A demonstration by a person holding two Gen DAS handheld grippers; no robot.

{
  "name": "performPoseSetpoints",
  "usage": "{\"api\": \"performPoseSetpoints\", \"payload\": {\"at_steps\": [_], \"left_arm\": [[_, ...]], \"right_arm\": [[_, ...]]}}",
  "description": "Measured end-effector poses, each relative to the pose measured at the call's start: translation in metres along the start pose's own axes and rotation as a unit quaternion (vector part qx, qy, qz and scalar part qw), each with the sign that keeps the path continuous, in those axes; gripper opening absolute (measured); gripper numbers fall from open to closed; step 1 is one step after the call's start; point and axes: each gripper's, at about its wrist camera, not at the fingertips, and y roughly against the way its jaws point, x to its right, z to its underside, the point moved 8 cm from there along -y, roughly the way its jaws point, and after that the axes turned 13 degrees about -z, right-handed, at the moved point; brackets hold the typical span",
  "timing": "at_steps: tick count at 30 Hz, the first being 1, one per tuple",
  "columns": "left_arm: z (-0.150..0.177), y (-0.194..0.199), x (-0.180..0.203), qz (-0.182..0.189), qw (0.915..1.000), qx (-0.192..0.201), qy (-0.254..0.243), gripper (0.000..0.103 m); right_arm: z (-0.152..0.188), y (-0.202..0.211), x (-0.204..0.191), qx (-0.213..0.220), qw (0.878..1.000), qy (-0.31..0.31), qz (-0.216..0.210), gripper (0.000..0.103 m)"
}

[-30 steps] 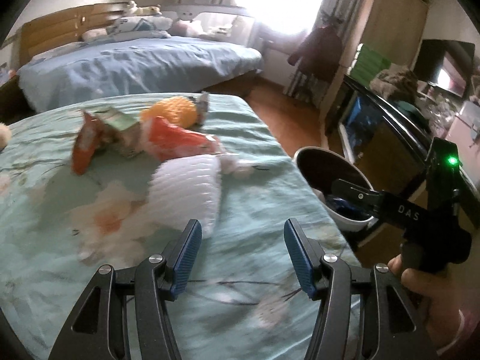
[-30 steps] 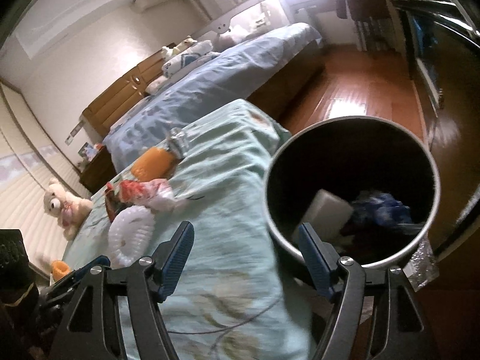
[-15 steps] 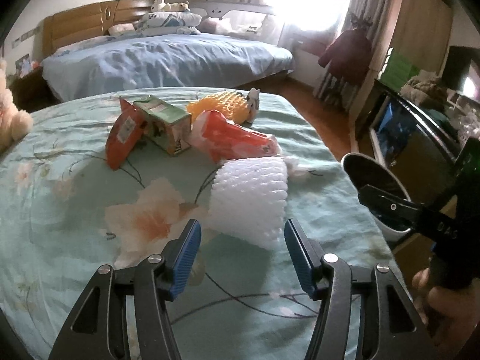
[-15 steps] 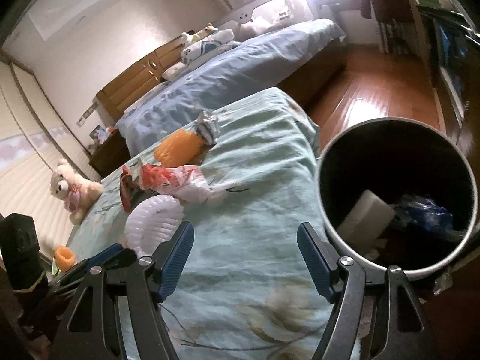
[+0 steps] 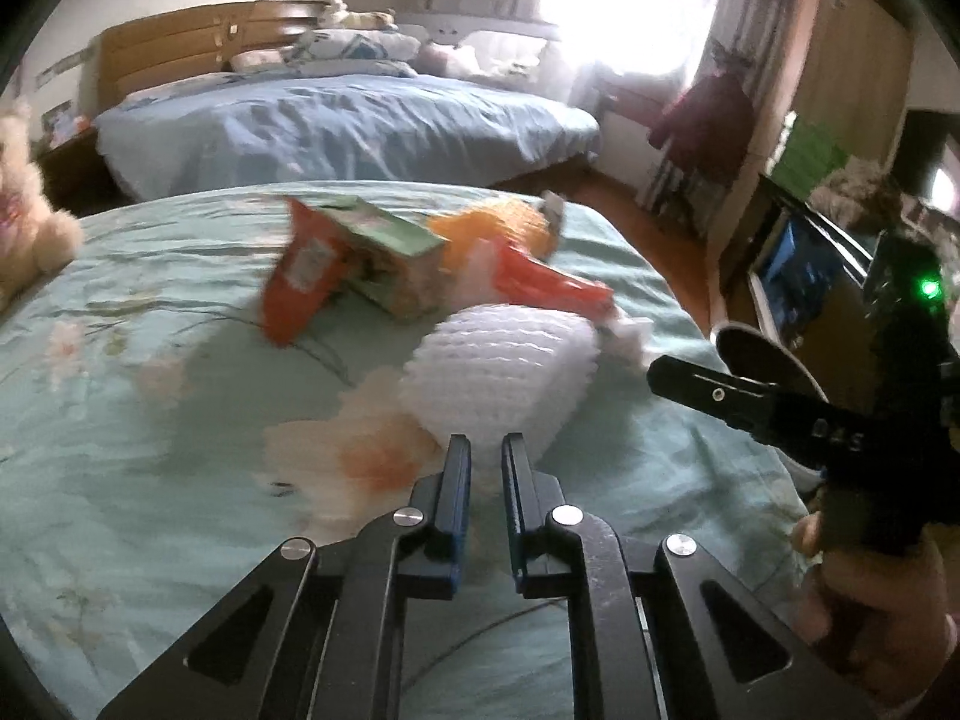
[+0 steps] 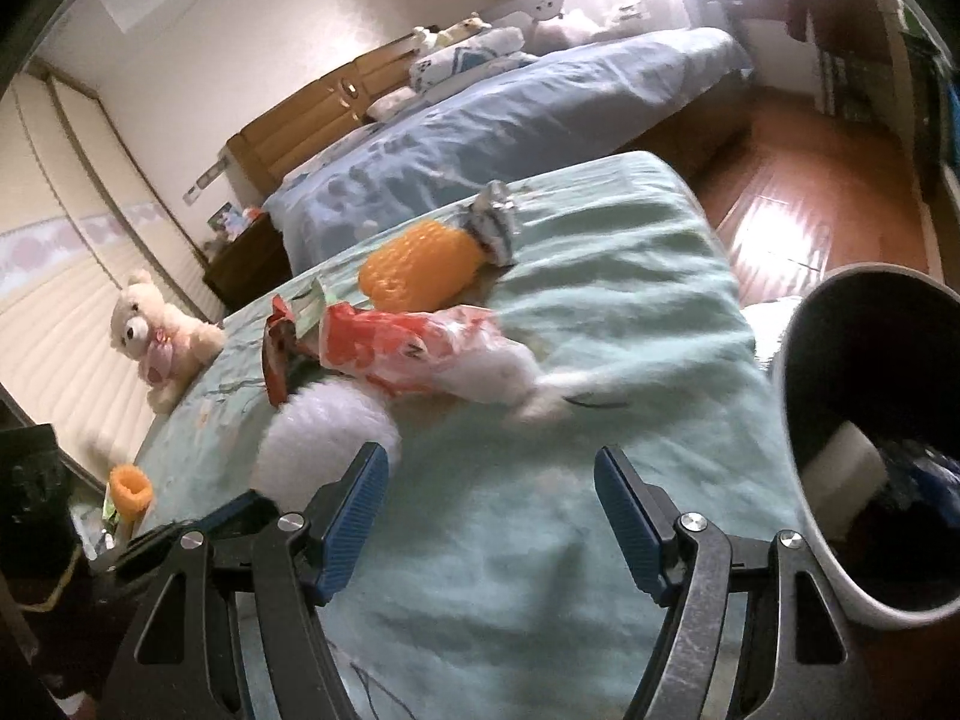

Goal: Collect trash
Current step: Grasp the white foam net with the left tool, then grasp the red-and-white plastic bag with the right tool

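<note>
A white foam net sleeve (image 5: 501,375) lies on the green flowered bedspread (image 5: 180,450); it also shows in the right wrist view (image 6: 324,438). My left gripper (image 5: 486,450) is shut on the sleeve's near edge. Behind it lie an orange-red wrapper (image 5: 543,282), a green carton (image 5: 384,258), a red packet (image 5: 300,282) and an orange foam net (image 6: 414,264). My right gripper (image 6: 489,501) is open and empty above the bedspread, left of the round trash bin (image 6: 804,360).
A crumpled silver wrapper (image 6: 492,222) lies by the orange net. A teddy bear (image 6: 159,330) sits at the bed's left edge. A second bed with a blue cover (image 5: 336,120) stands behind. The bin holds a white block and blue trash.
My left gripper's fingers have closed from wide open onto the near edge of the white foam sleeve. The right gripper has swung left, away from the bin, and stays open.
</note>
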Motion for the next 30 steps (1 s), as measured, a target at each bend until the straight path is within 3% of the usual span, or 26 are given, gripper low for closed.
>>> {"api": "performPoseSetpoints", "payload": {"at_steps": [6, 12, 13, 14, 16, 17, 30], "left_arm": [[-0.001, 0.003, -0.029, -0.015, 0.9995, 0.003, 0.028, 0.009], [0.003, -0.002, -0.03, -0.015, 0.9994, -0.007, 0.031, 0.009], [0.0, -0.003, -0.03, -0.014, 0.9994, -0.008, 0.03, 0.009], [0.0, -0.004, -0.03, -0.013, 0.9994, -0.009, 0.029, 0.009], [0.0, -0.005, -0.028, -0.011, 0.9995, -0.01, 0.028, 0.009], [-0.001, -0.007, -0.028, -0.009, 0.9995, -0.011, 0.027, 0.009], [0.001, -0.007, -0.015, 0.011, 0.9996, -0.012, 0.022, 0.009]], "right_arm": [[-0.011, -0.017, 0.001, -0.008, 1.0, 0.01, 0.0, 0.073], [-0.022, -0.035, 0.001, -0.027, 0.999, 0.042, 0.01, 0.072], [-0.021, -0.036, 0.002, -0.029, 0.999, 0.044, 0.012, 0.066], [-0.02, -0.037, 0.002, -0.031, 0.998, 0.046, 0.014, 0.046], [-0.017, -0.037, 0.003, -0.039, 0.998, 0.047, 0.015, 0.03], [-0.016, -0.035, 0.002, -0.037, 0.998, 0.047, 0.013, 0.012], [0.014, 0.004, -0.013, -0.022, 0.999, 0.039, -0.023, 0.011]]}}
